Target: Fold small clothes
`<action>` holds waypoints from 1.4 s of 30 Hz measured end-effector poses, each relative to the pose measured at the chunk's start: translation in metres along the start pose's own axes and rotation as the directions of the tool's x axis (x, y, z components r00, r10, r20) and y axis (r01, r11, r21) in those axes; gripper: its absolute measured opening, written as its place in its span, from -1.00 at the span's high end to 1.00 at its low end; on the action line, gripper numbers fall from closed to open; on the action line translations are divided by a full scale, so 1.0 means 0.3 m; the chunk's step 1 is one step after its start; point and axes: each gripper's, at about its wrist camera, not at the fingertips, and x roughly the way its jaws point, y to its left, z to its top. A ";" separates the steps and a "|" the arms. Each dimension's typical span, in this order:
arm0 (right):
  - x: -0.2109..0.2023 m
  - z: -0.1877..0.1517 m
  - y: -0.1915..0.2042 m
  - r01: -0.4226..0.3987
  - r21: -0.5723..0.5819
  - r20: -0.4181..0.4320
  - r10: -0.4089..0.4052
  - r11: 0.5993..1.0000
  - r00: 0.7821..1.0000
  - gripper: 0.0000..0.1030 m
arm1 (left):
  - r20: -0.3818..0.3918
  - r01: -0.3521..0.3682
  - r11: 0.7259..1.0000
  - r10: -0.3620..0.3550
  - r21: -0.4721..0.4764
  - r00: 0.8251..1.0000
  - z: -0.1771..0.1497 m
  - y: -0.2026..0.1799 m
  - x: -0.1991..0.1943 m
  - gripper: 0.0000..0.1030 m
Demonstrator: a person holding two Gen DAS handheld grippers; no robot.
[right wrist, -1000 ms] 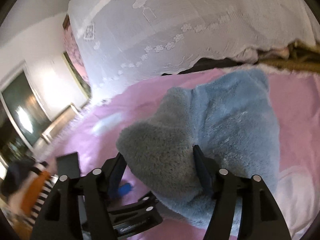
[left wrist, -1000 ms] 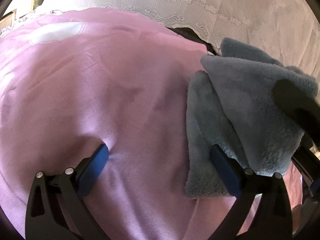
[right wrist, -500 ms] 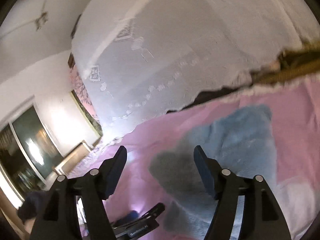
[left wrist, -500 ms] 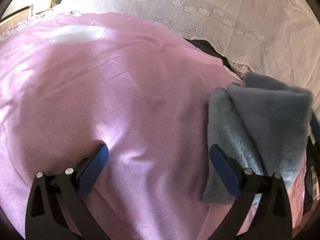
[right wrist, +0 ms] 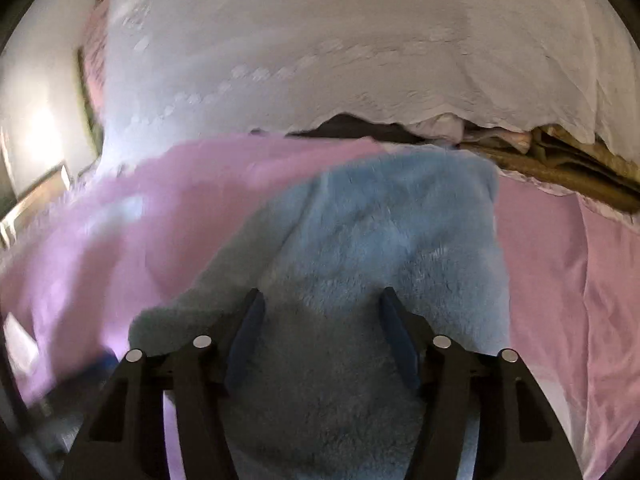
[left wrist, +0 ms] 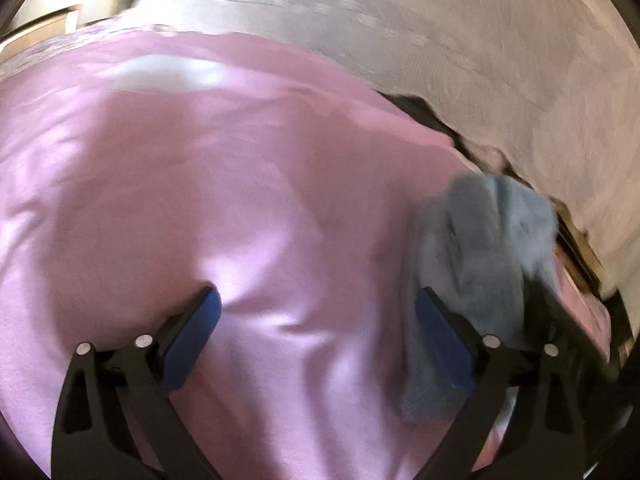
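Directly under your right gripper (right wrist: 320, 340) lies the blue fleece garment (right wrist: 384, 240), its jaws half-wide and just narrowing astride it, nothing gripped.

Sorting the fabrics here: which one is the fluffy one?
The blue fleece garment, lying on the smooth pink sheet; the white lace cover behind is flat and embroidered.

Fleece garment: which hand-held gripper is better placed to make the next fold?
Right. The right hand-held gripper has its open jaws over the blue fleece, which fills the gap between them. The left hand-held gripper spans bare pink sheet, fleece only outside one finger.
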 end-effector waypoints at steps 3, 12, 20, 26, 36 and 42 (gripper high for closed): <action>-0.021 -0.058 0.014 -0.011 -0.051 -0.009 0.011 0.999 1.000 -0.21 | 0.009 0.062 0.996 -0.061 -0.059 0.998 0.021 0.033 -0.019 -0.87; -0.058 -0.070 0.019 -0.027 -0.137 -0.004 0.027 0.990 1.000 -0.20 | 0.010 0.017 1.000 -0.017 0.003 1.000 0.028 0.004 -0.013 -0.91; -0.137 -0.026 -0.127 -0.223 -0.011 -0.003 0.223 0.975 0.975 -0.28 | 0.003 -0.007 0.999 0.007 0.051 1.000 0.044 -0.009 -0.015 -0.91; -0.196 0.012 -0.170 -0.179 0.101 0.119 0.167 0.979 0.979 -0.27 | 0.064 0.015 0.999 -0.017 0.036 0.998 0.084 -0.022 -0.068 -0.91; -0.061 0.149 -0.168 -0.024 0.114 0.086 0.015 0.993 0.996 -0.20 | 0.065 -0.007 0.979 -0.006 0.204 0.998 0.131 -0.203 0.012 -0.91; 0.128 0.178 -0.262 -0.208 0.237 -0.132 0.244 0.949 0.961 -0.22 | -0.103 -0.145 0.974 0.165 0.174 0.981 0.074 -0.146 0.164 -0.92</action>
